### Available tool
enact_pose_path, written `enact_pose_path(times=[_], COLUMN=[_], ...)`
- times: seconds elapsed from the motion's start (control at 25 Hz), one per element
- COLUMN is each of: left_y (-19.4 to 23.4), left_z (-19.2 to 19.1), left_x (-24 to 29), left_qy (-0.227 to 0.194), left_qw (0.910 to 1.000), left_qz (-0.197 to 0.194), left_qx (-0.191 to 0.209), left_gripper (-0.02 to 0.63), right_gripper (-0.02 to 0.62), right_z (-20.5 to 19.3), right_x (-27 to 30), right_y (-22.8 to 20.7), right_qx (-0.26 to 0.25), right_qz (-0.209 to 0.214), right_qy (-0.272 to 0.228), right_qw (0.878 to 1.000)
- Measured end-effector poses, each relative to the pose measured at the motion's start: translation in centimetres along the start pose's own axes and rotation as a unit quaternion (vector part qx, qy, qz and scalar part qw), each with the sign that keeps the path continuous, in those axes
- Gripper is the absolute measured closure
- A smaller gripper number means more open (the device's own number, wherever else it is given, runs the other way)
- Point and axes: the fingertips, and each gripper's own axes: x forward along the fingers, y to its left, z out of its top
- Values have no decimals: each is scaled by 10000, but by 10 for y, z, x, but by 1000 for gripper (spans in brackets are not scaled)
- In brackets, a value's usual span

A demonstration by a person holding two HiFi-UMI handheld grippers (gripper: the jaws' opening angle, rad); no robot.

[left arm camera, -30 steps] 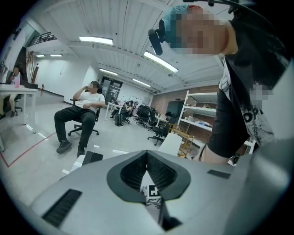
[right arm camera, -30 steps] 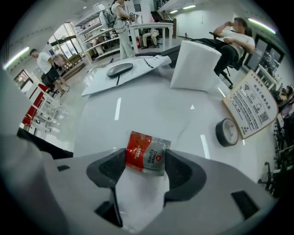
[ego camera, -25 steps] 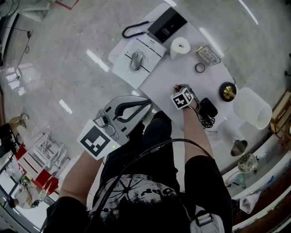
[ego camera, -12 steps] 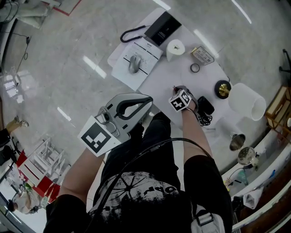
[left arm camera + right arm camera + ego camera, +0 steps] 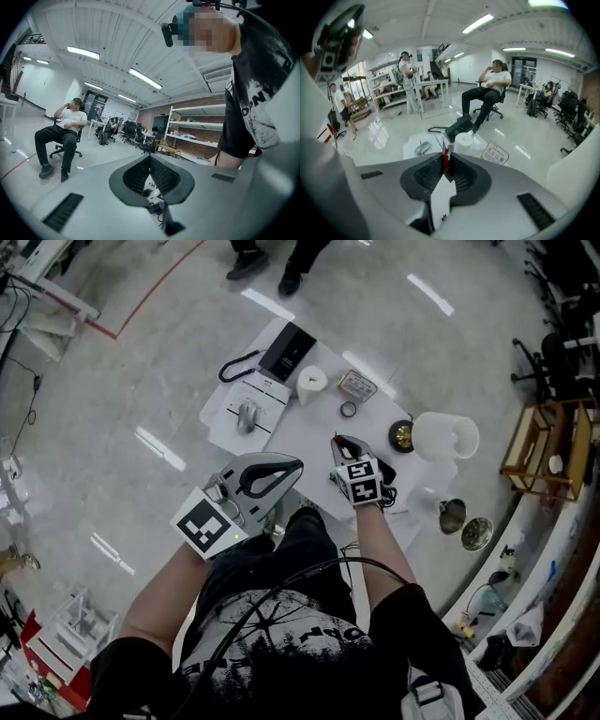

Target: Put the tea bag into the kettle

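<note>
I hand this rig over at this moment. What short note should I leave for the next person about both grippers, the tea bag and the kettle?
Right gripper: the jaws have just been closing and are shut on the tea bag, over the white table.
Left gripper: jaws together, nothing between them.
Kettle: white, on the table, to the right of the right gripper in the head view. A dark round piece with a brass knob sits beside it.
Done: the tea bag is gripped.
Left: carry it to the kettle and drop it in. Which way the opening faces I cannot tell.
</note>
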Motion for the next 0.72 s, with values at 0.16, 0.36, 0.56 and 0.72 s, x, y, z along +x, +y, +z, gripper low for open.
enact_pose_path(times=[0.16,0.36,0.56,0.72], left_y=[-11,-33,-51,-51], left_z=[18,50,54,58], left_x=[-12,-28,-48,-53], left_qy=[-129,-412,-463,-547], left_qw=[9993,9971,9951,9936], left_qz=[-198,-393,-583,-623], left_qx=[286,496,657,763], left_gripper=[600,600,600,600], right_gripper=[545,545,545,545], right_z=[63,129,162,172], right_x=[-80,-186,-269,-310], right_y=[8,29,67,91], right_qx=[185,-58,-616,-760], right_qz=[-269,-530,-636,-794], right_qy=[-1049,-2114,-2950,-3443], right_qw=[9939,9759,9514,9324])
